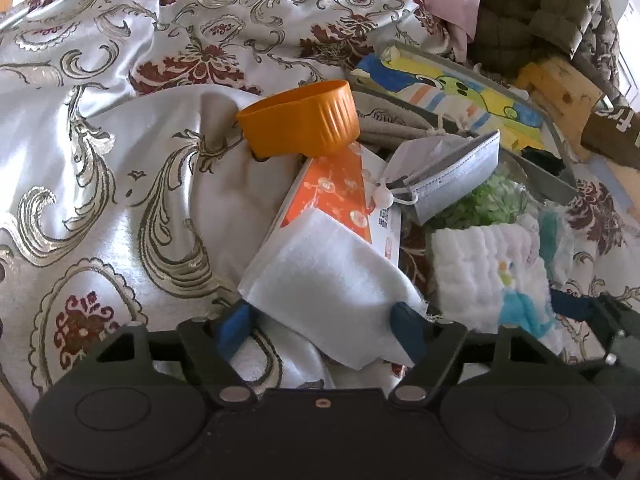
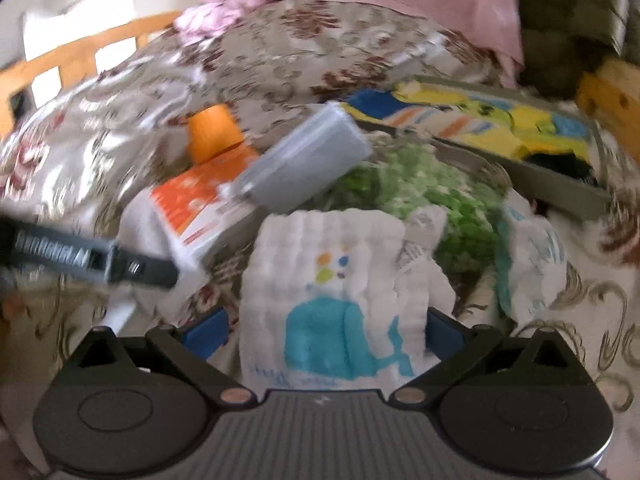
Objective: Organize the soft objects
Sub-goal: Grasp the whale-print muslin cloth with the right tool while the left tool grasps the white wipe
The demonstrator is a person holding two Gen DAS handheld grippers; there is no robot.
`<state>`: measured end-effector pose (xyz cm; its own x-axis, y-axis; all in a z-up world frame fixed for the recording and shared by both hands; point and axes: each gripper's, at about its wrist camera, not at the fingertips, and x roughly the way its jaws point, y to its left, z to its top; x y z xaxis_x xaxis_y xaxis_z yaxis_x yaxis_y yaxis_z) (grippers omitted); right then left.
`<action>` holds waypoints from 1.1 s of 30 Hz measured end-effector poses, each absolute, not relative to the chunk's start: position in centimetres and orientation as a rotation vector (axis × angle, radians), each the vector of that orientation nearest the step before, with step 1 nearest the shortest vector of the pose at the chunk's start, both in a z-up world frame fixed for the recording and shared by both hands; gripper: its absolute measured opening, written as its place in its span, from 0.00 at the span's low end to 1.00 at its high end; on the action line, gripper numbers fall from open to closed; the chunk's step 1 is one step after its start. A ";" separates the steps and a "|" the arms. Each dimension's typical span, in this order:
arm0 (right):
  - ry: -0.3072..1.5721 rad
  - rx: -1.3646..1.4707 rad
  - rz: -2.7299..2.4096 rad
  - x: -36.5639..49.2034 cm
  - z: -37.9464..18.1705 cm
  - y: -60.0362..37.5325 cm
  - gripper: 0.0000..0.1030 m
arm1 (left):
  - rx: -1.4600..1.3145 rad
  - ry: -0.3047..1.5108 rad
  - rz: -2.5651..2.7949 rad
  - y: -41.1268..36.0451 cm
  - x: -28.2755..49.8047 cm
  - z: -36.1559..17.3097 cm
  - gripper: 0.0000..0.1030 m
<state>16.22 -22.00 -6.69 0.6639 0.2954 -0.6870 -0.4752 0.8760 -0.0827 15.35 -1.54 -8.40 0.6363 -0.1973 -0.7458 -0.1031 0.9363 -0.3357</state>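
The left gripper has its two blue fingers spread on either side of a white cloth. The fingers are next to the cloth's edges, but I cannot tell if they squeeze it yet. The cloth lies partly on an orange box, in the middle of the flowery bedspread.

The right gripper is spread too, with a whale towel lying between its fingers. This view is blurry, so a grip cannot be seen.

The tidying looks barely begun. A gray mask, an orange cup, a green fluffy thing and a picture book are all jumbled together toward the far right of the bedspread. No neat pile shows yet.
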 end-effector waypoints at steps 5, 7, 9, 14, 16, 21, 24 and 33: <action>0.654 -0.406 0.478 14.2 -7.0 -19.6 1.00 | -0.411 0.882 -0.066 -1.3 15.0 -8.3 0.67; 0.634 -0.447 0.472 14.0 -7.2 -19.0 1.00 | -0.450 0.876 -0.080 -1.0 14.9 -8.2 0.70; 0.632 -0.466 0.454 14.1 -7.4 -18.9 0.99 | -0.514 0.875 -0.099 -0.5 15.1 -8.4 0.81; 0.650 -0.420 0.375 15.0 -7.5 -19.7 0.99 | -0.593 0.878 -0.119 -0.2 15.7 -8.7 0.92; 0.669 -0.385 0.361 15.7 -7.7 -20.1 1.00 | -0.571 0.885 -0.115 -0.5 16.0 -8.8 0.92; 0.656 -0.426 0.355 15.8 -8.2 -19.8 0.97 | -0.484 0.903 -0.127 -1.2 16.3 -9.0 0.90; 0.616 -0.515 0.350 15.1 -8.4 -18.9 0.90 | -0.452 0.907 -0.112 -1.2 16.3 -9.0 0.83; 0.641 -0.483 0.311 15.6 -8.2 -19.4 0.72 | -0.415 0.904 -0.064 -0.8 15.7 -8.9 0.59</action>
<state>15.57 -19.40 -8.22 0.7612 0.1285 -0.6357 -0.4199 0.8446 -0.3320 15.69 -0.83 -8.89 0.6224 -0.2265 -0.7492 -0.1183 0.9190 -0.3761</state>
